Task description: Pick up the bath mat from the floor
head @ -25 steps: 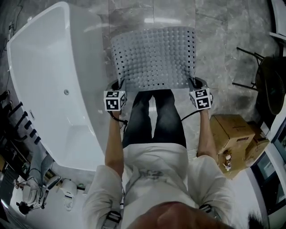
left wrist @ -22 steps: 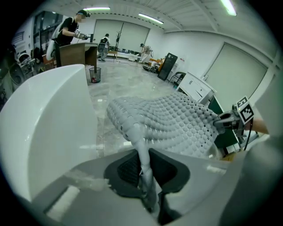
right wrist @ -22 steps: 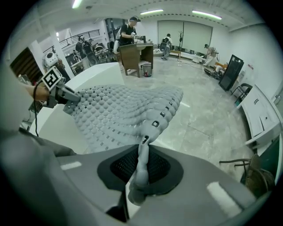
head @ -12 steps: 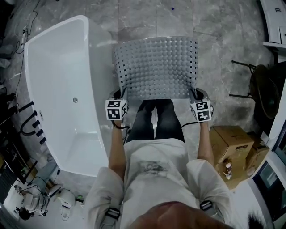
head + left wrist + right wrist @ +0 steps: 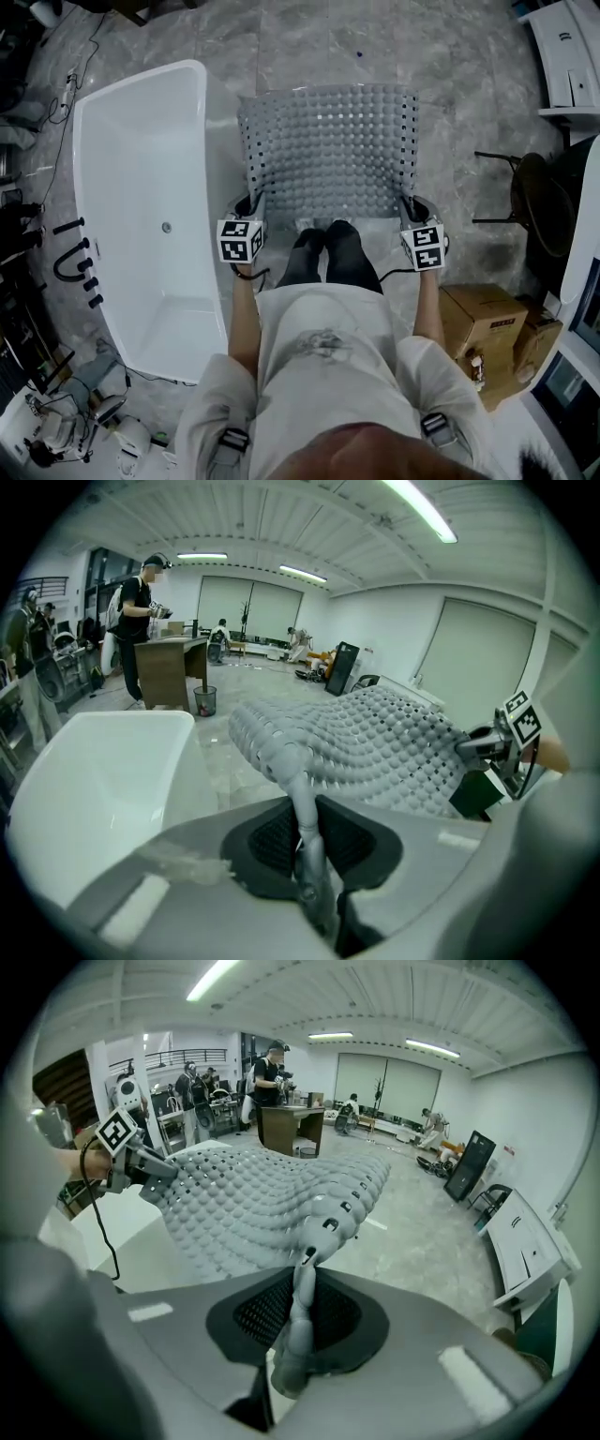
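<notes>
The bath mat [image 5: 328,150] stretches away in front — the left gripper [image 5: 249,202] and the right gripper [image 5: 409,202] each pinch one near corner (jaws squeezed narrow on it), side by side.

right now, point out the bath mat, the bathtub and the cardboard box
bath mat [image 5: 328,150], head view, middle of its bumpy surface
bathtub [image 5: 131,187], head view, bare white inside
cardboard box [image 5: 483,323], head view, its top face
</notes>
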